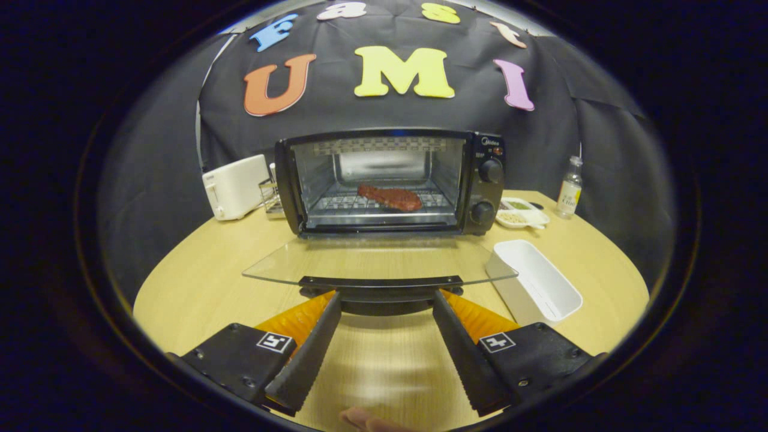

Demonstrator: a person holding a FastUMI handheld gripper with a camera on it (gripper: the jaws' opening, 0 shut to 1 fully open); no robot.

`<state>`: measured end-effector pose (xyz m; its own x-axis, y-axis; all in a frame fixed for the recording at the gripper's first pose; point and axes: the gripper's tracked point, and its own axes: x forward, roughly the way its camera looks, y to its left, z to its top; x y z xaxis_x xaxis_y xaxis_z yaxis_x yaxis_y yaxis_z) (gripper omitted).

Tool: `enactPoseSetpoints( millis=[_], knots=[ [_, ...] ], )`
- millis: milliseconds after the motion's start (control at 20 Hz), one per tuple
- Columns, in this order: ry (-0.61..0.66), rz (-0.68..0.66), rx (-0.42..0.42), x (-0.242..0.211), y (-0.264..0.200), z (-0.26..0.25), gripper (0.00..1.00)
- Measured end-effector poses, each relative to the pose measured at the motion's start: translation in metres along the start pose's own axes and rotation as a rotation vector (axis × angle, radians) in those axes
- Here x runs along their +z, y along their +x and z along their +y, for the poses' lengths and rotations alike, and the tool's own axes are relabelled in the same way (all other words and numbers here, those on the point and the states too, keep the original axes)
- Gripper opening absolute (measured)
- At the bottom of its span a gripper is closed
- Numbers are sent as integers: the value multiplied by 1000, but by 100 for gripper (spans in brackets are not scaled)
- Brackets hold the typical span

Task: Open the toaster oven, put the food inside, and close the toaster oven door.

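Your gripper is spread wide, its two fingers splayed apart with bare table showing between them, and it grasps nothing. The fingertips reach up to the dark handle of the toaster oven door; they sit just under its two ends, and you cannot tell from here whether they touch it. The glass door hangs fully down, lying flat and level out toward you, its front edge running just beyond your fingertips and its right corner close to the white rectangular tray, which stands empty beside your right finger. The toaster oven stands open behind the door, and the food, a reddish-brown slab of meat, already lies on the wire rack inside, toward the middle of the cavity and clear of the side walls. The two knobs stack on the oven's right panel. To the left of the oven sits a white toaster, with a small wire stand wedged between them. To the right, behind the tray, a small divided dish and a bottle stand near the table's far edge. The wooden table lies open on the left of the door and between your fingers. A fingertip of your hand shows at the near edge, behind the gripper.
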<state>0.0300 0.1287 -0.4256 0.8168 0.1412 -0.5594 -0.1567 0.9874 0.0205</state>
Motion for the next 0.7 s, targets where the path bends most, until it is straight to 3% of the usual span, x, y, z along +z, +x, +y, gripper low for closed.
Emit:
enactPoseSetpoints(
  millis=[700],
  knots=[
    [-25, -132, 26, 93, 5, 5, 99]
  ],
)
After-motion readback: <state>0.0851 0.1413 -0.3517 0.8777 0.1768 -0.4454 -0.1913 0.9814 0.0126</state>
